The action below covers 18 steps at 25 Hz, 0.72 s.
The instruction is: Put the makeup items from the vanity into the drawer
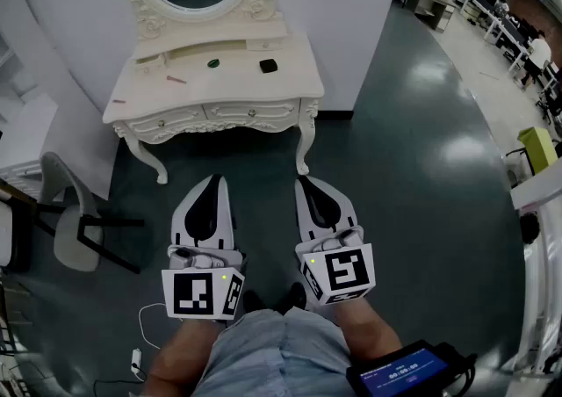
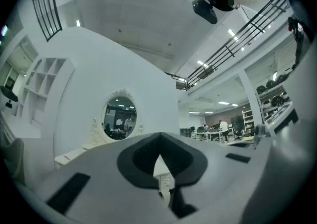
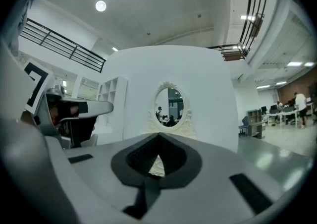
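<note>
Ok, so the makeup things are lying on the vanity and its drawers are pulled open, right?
Not quite. The makeup things do lie on the vanity, but its drawers are shut, not pulled open: their fronts sit flush under the top. The head view shows this.

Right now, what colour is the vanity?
Cream white. The vanity shows best in the head view.

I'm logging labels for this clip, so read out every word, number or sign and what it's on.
Nothing reads clearly.
Blue screen, low in the head view: a row of digits, too blurred to read.
Left claw, right claw: only square marker patterns, no words.
</note>
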### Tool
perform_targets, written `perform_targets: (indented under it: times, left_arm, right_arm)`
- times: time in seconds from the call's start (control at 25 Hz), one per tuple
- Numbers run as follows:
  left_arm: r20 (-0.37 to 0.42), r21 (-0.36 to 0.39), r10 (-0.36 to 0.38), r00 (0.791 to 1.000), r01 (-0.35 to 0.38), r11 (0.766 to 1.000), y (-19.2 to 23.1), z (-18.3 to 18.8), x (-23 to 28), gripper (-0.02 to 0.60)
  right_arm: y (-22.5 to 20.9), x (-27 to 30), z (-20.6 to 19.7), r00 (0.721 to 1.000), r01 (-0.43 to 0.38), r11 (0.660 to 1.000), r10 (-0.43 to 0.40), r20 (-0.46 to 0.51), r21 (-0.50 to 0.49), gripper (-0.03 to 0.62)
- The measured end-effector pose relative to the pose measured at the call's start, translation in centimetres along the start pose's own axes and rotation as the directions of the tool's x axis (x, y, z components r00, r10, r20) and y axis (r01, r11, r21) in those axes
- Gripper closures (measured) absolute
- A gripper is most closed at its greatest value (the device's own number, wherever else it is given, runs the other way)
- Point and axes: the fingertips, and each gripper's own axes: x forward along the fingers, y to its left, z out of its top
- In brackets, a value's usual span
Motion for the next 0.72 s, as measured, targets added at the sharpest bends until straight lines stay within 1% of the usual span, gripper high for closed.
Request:
perform_targets:
  times: [0.24,0.44,0.6,0.72]
  left_arm:
    - [-0.015,-0.001,0.024,1.000,-0.024,1.000,-1.9,-0.5,0.7,0.581]
    - [-0.031,0.009,0.056,0.998,-0.056,0.998,-3.5,-1.0,1.3,0.581]
    - [-0.063,0.014,0.072,0.995,-0.071,0.997,-3.8,-2.5,2.1,0.581]
    - [-0.076,0.021,0.081,0.994,-0.080,0.997,-3.0,-3.2,3.1,0.581]
  right_arm:
    - [-2.0,-0.8,-0.6,1.000,-0.018,1.000,0.018,-0.014,0.012,0.597]
    - [-3.7,-0.8,-0.9,0.998,-0.068,0.997,0.068,-0.014,0.035,0.595]
    - [-5.0,0.3,-2.0,0.997,-0.070,0.996,0.072,-0.026,0.059,0.595]
    - [-5.5,1.7,-2.8,0.996,-0.081,0.993,0.084,-0.037,0.080,0.595]
